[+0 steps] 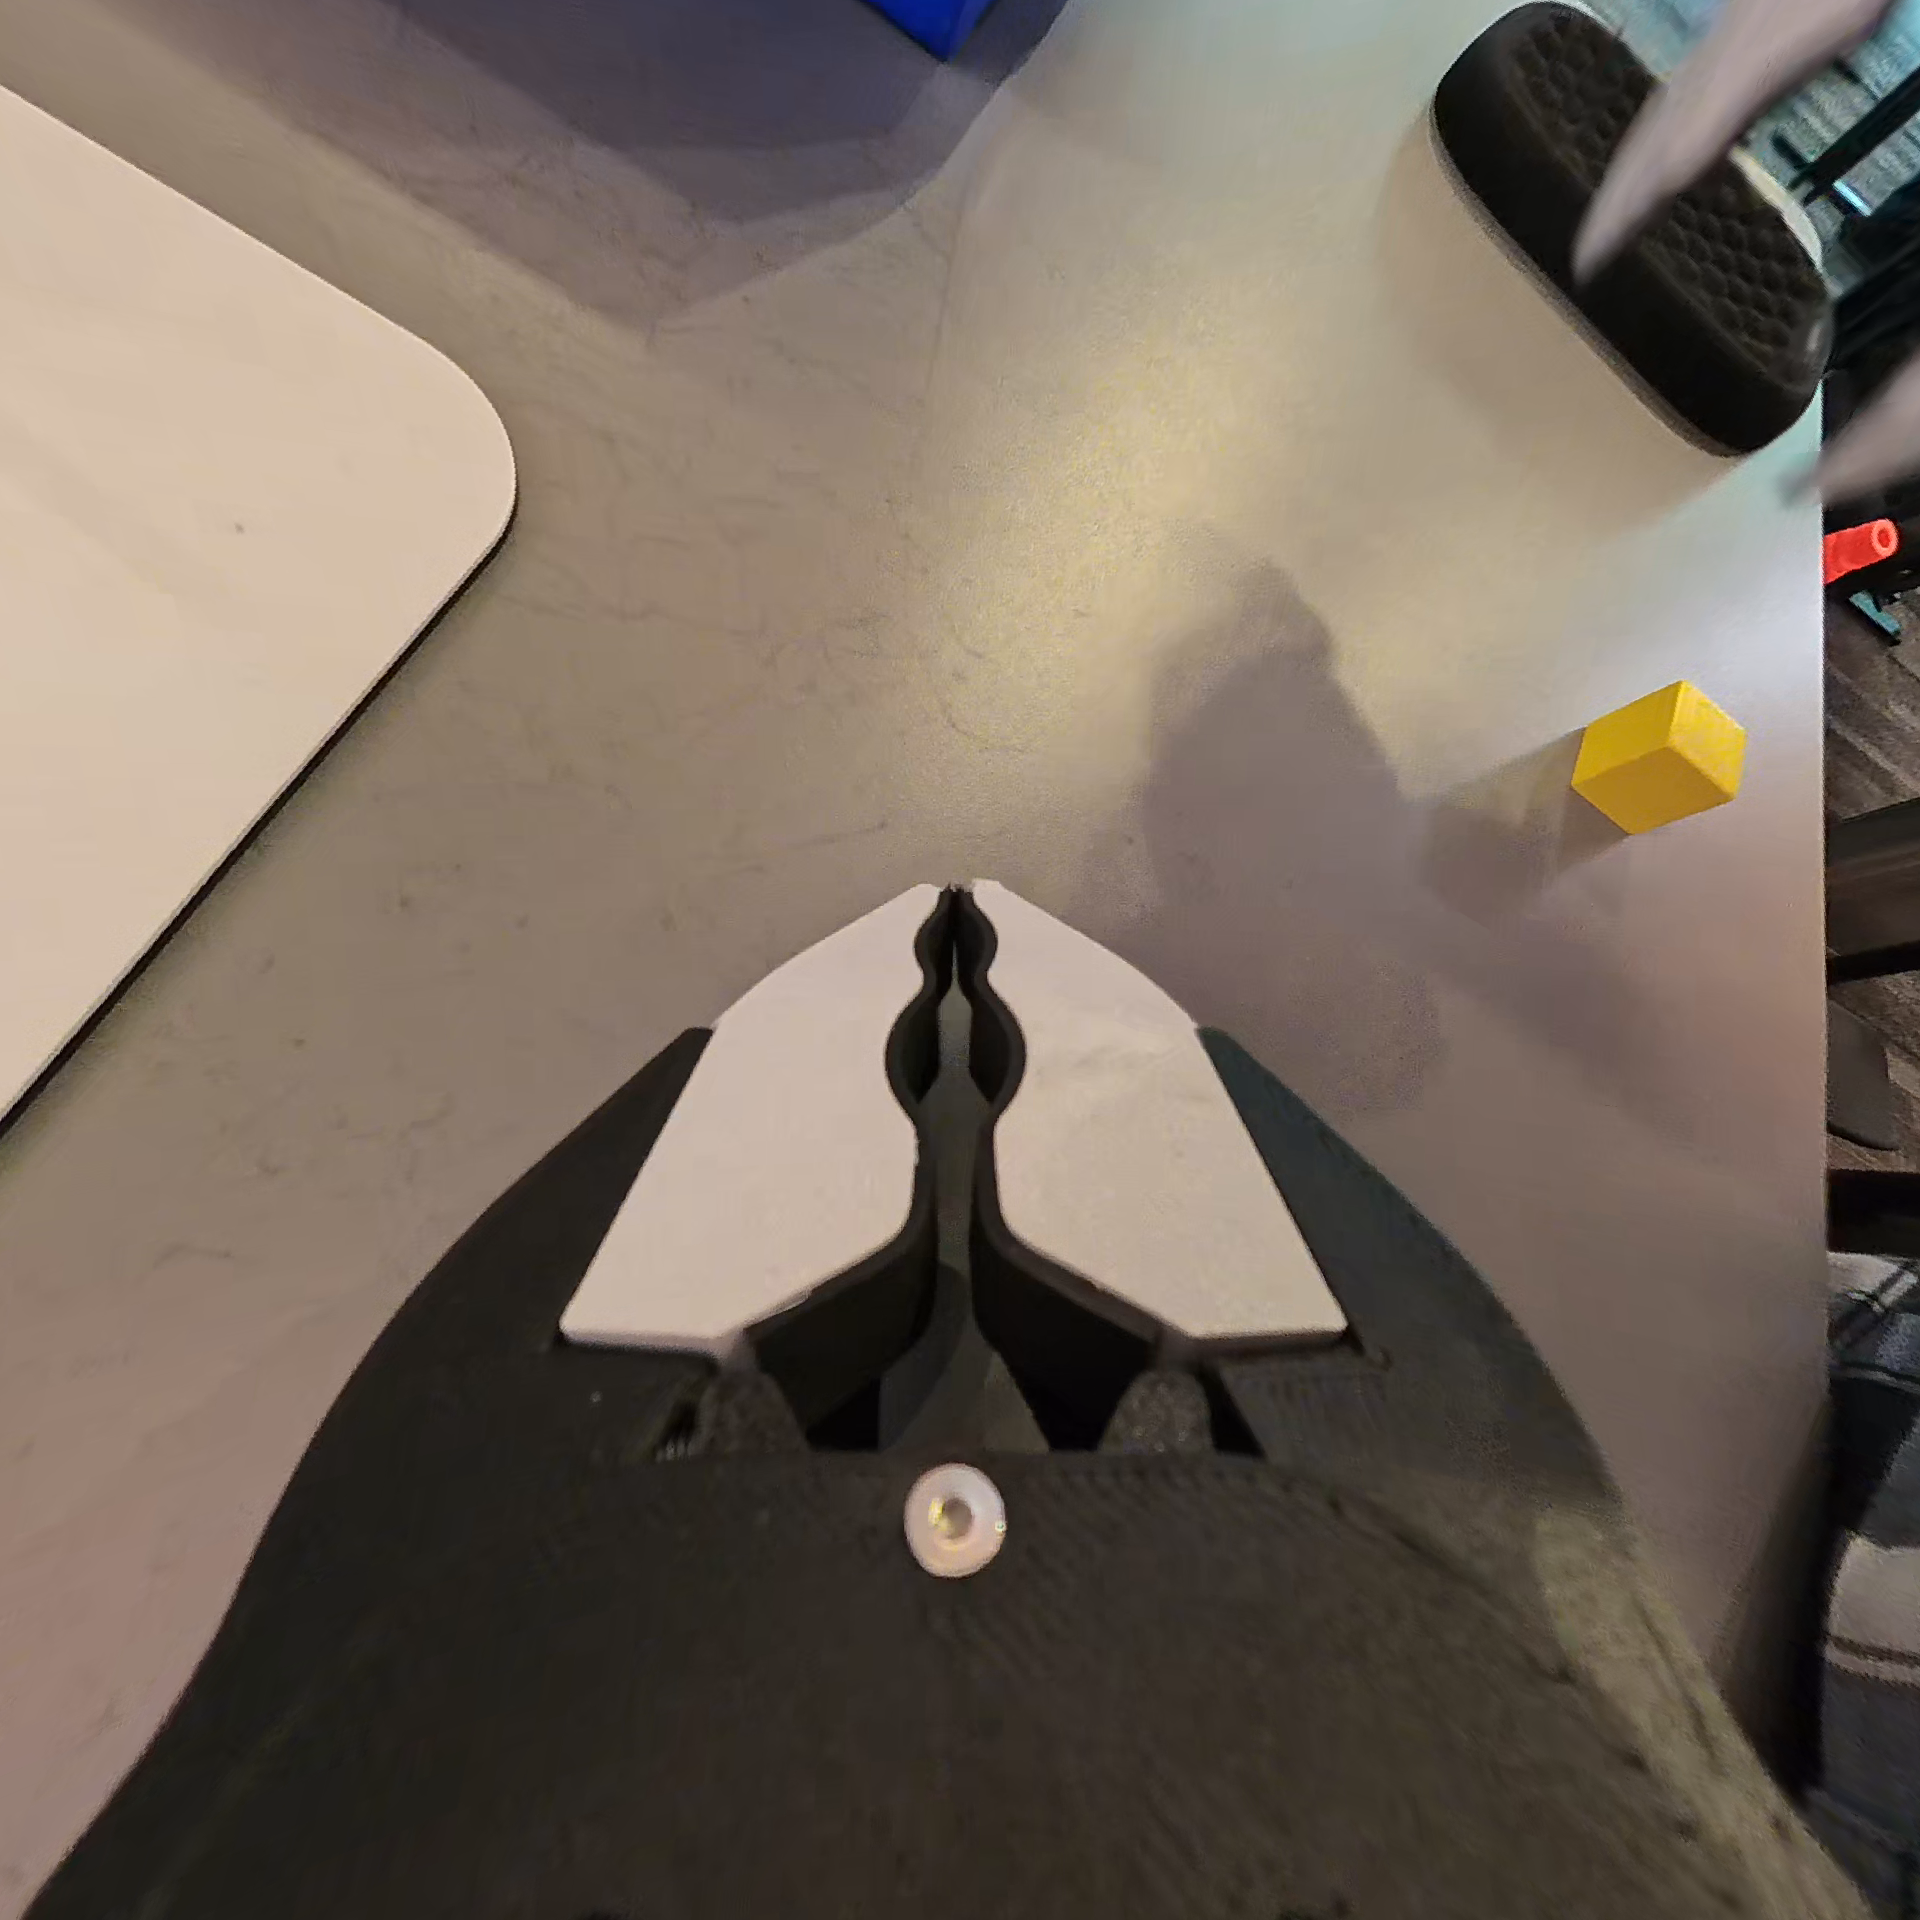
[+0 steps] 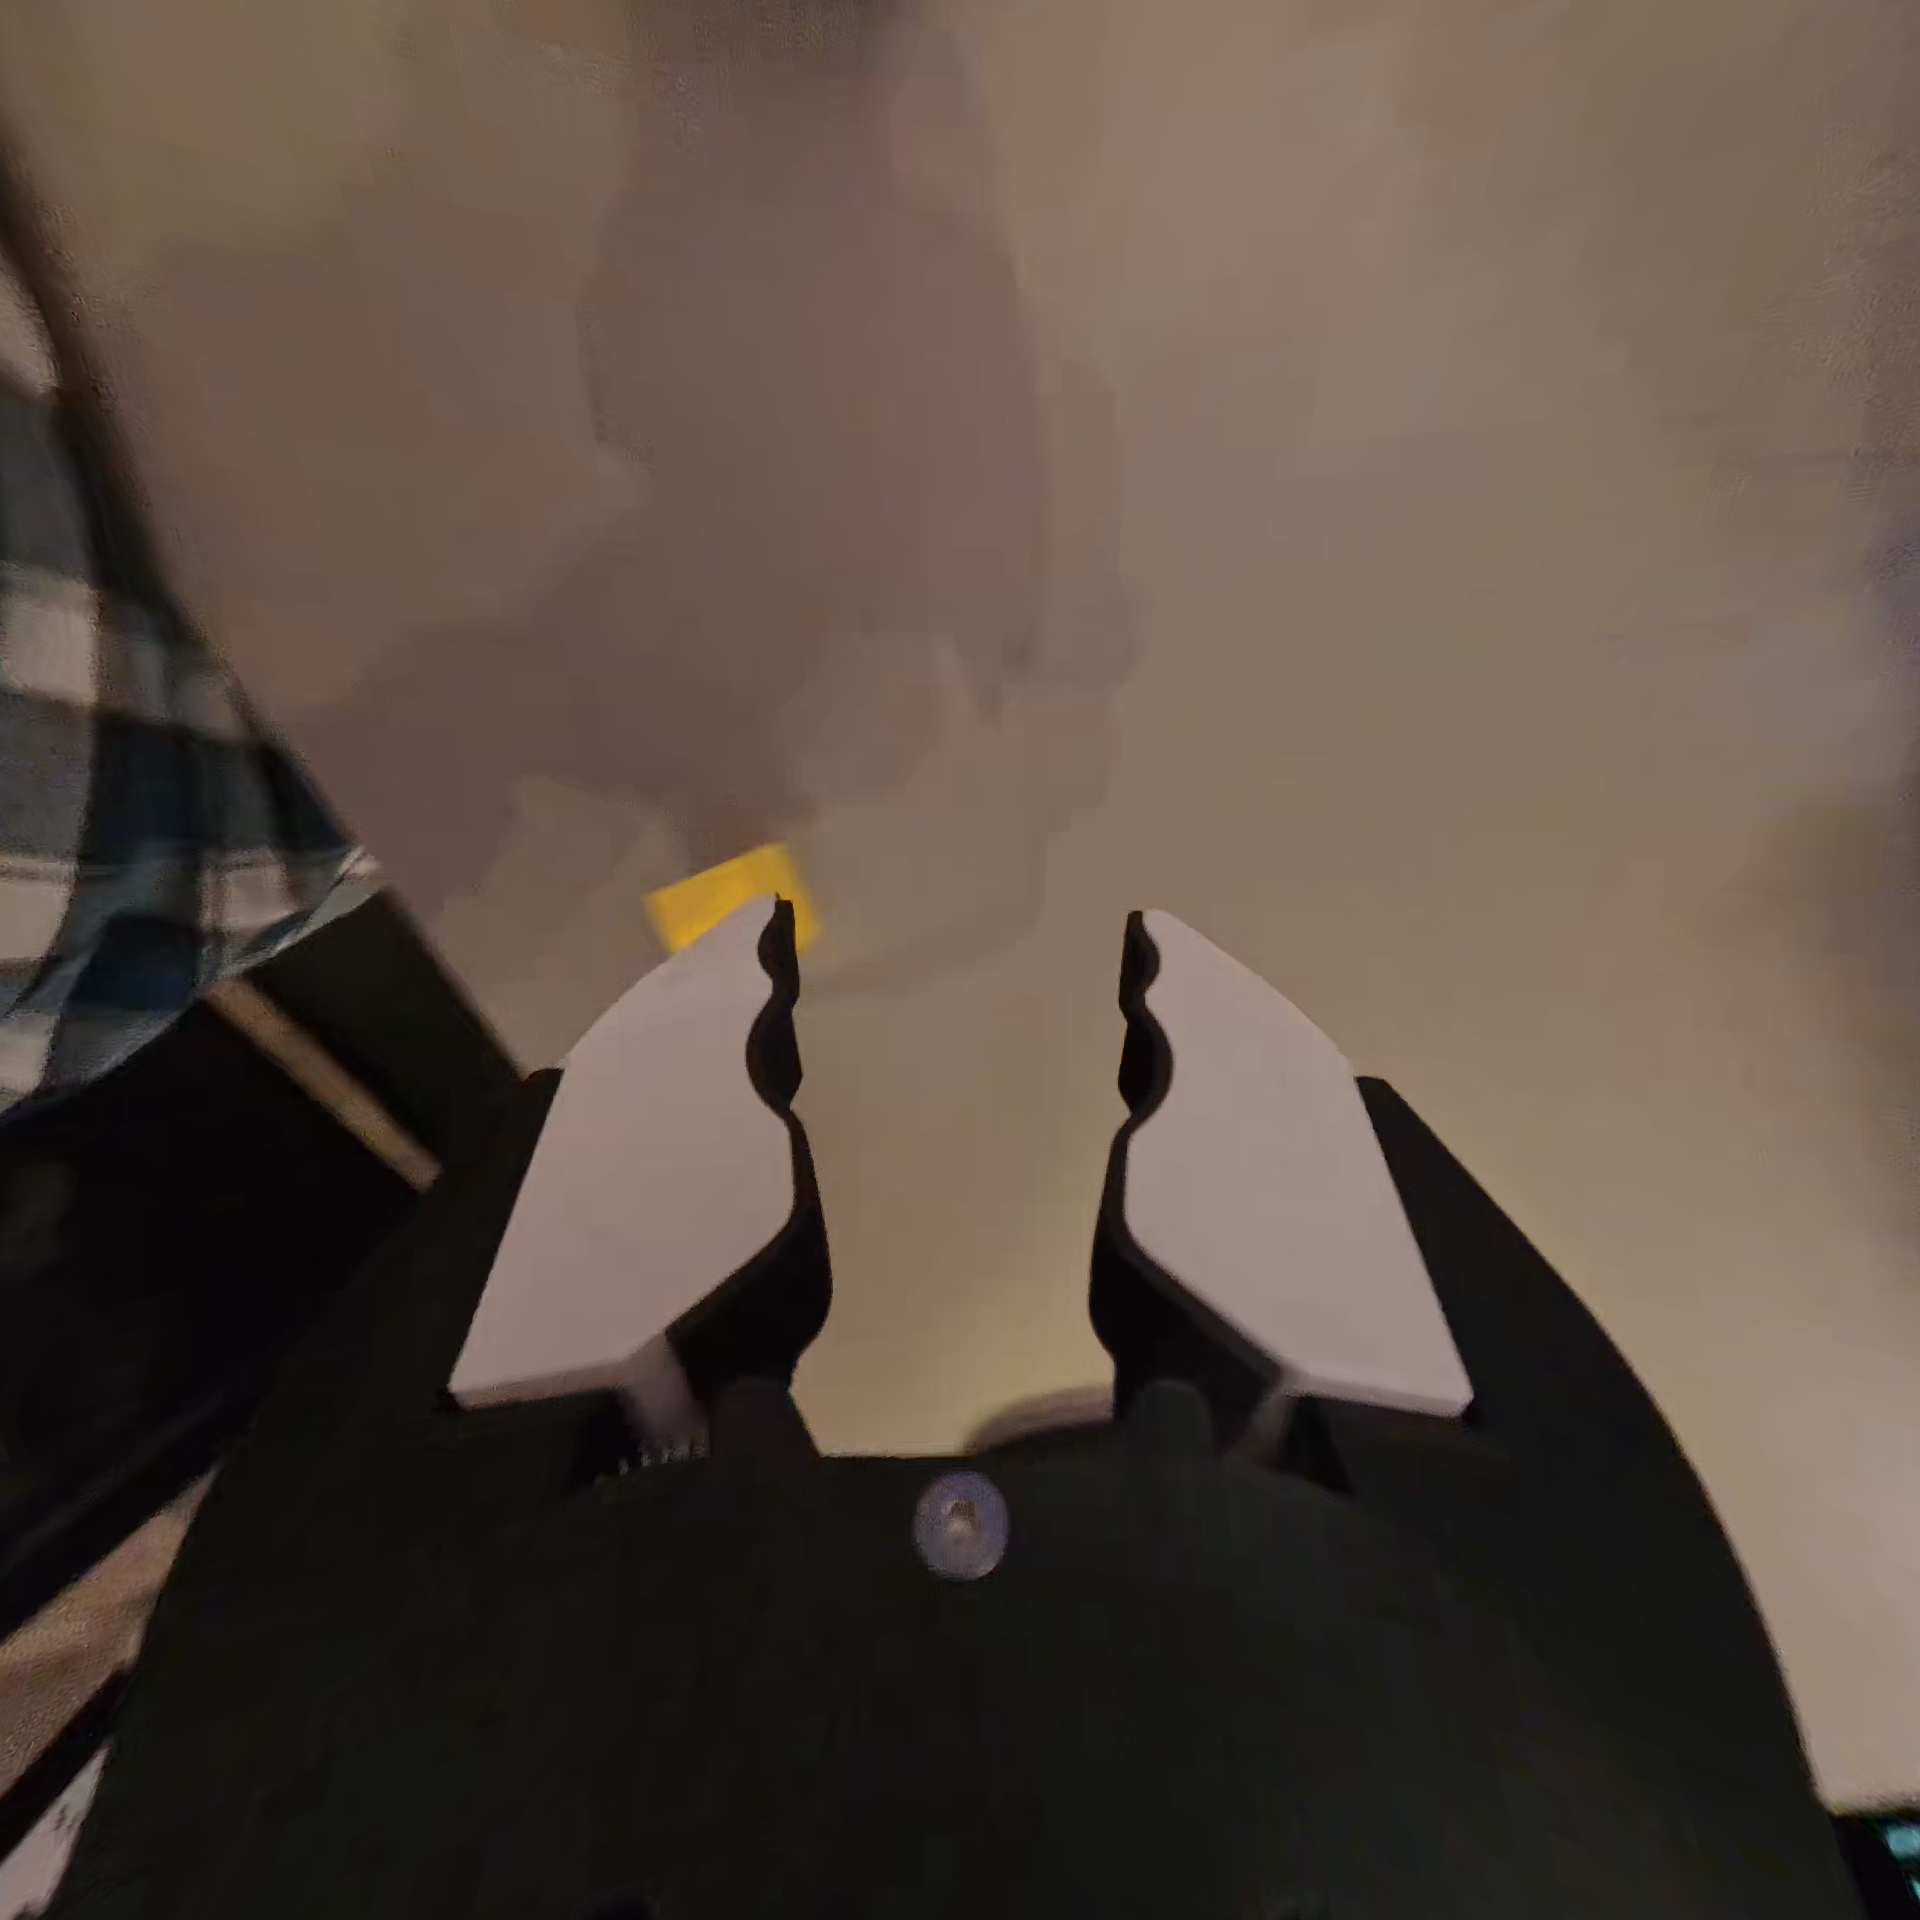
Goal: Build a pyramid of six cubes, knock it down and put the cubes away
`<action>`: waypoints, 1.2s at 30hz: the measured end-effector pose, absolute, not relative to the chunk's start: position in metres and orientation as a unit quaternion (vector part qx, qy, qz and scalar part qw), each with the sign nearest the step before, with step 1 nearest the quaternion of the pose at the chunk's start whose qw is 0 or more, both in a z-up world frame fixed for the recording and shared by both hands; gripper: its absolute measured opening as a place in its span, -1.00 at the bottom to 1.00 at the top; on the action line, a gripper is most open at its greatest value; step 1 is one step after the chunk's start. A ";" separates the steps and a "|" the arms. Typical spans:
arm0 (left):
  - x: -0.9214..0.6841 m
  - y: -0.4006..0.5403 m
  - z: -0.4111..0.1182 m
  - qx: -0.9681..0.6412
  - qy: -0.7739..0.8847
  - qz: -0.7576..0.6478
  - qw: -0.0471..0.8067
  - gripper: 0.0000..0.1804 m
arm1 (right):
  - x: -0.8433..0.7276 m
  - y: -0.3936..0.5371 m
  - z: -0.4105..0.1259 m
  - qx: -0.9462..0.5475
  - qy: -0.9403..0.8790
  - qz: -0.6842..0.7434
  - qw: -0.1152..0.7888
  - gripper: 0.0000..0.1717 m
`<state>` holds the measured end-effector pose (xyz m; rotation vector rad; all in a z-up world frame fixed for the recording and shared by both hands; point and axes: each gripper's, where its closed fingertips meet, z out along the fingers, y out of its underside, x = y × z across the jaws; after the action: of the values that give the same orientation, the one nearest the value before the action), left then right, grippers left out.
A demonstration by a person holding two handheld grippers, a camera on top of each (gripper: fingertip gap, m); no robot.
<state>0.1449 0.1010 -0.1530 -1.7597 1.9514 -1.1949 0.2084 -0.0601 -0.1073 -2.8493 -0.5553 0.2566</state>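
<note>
A yellow cube [image 1: 1658,756] lies on the grey table [image 1: 935,623] near its right edge. My left gripper [image 1: 953,890] is shut with nothing between its fingers and hovers over bare table left of the cube. In the blurred right wrist view my right gripper [image 2: 956,920] is open and empty. The yellow cube [image 2: 717,894] lies just beyond its left fingertip [image 2: 774,925], partly hidden by it and outside the gap. Blurred grey fingers of the right gripper [image 1: 1714,156] show at the top right of the left wrist view.
A white board [image 1: 208,540] with rounded corners lies at the left. A black textured oval pad [image 1: 1631,229] sits at the far right. A blue object [image 1: 935,21] shows at the top edge. The table's right edge [image 1: 1823,935] drops to the floor. Plaid fabric [image 2: 125,748] is at the left. There is about 20 centimeters between the tips of the two grippers.
</note>
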 end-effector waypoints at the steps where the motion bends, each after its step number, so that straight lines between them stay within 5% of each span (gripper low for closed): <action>1: 0.145 0.101 -0.153 -0.604 0.671 -0.411 0.127 -1.00 | 0.189 -0.071 -0.116 -0.968 -0.206 0.105 0.101 -0.27; 7: 0.144 0.100 -0.153 -0.601 0.674 -0.411 0.126 -1.00 | 0.150 -0.098 -0.142 -0.957 -0.244 0.125 0.098 -0.28; 17: 0.144 0.099 -0.153 -0.597 0.678 -0.411 0.124 -1.00 | 0.146 -0.100 -0.161 -0.950 -0.282 0.105 0.079 -0.66; 27: 0.144 0.100 -0.154 -0.597 0.679 -0.408 0.127 -1.00 | 0.355 0.012 -0.062 -0.973 -0.028 -0.073 0.219 -0.66; 36: 0.144 0.101 -0.154 -0.597 0.679 -0.407 0.129 -1.00 | 0.498 0.036 -0.130 -0.981 0.148 -0.055 0.113 -0.66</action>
<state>0.1445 0.1006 -0.1537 -1.7366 1.9736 -1.1847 0.4978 0.0356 -0.1296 -2.8782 0.4329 -0.1625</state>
